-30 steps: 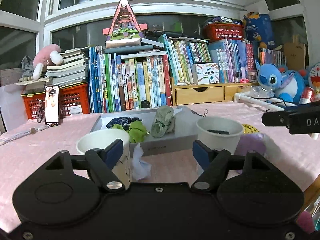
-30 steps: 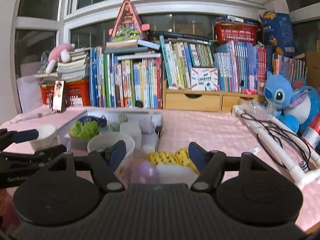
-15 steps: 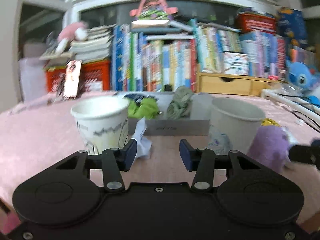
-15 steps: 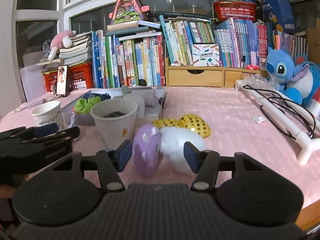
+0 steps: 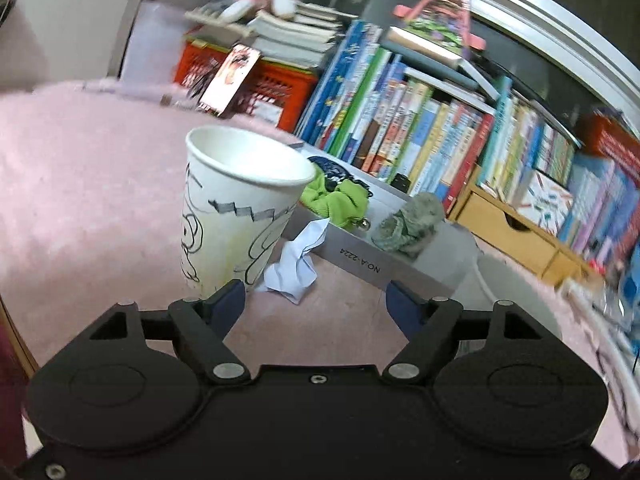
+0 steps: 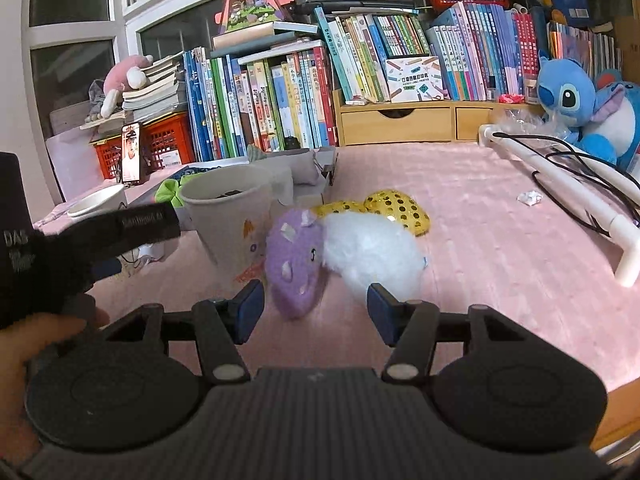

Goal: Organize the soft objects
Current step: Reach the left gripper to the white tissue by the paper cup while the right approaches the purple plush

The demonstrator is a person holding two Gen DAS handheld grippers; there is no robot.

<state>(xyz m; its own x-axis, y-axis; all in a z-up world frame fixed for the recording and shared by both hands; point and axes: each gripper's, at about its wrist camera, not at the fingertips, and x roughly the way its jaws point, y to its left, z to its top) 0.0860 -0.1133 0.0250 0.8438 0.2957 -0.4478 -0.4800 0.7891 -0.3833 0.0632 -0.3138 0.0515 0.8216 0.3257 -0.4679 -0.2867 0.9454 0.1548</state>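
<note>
My left gripper (image 5: 316, 304) is open and empty, low over the pink cloth, its left finger beside a white paper cup with black drawings (image 5: 236, 208). A crumpled white tissue (image 5: 294, 260) lies just ahead of it. Behind stands a grey tray (image 5: 404, 264) holding a green cloth (image 5: 336, 202), a dark cloth and a grey-green cloth (image 5: 412, 226). My right gripper (image 6: 316, 306) is open and empty just in front of a purple plush (image 6: 294, 264) and a white fluffy plush (image 6: 372, 254). A yellow sequined item (image 6: 384, 210) lies behind them.
A second paper cup (image 6: 230, 220) stands left of the purple plush. The left gripper's body and a hand (image 6: 44, 332) fill the left of the right wrist view. Books and a wooden drawer unit (image 6: 400, 124) line the back. A white tube with cables (image 6: 568, 192) and a blue plush (image 6: 572, 100) sit at right.
The left gripper has swung left and tilted, closer to the drawn cup, and its jaws have widened from half a second ago. The right gripper has moved in lower on the purple and white plush.
</note>
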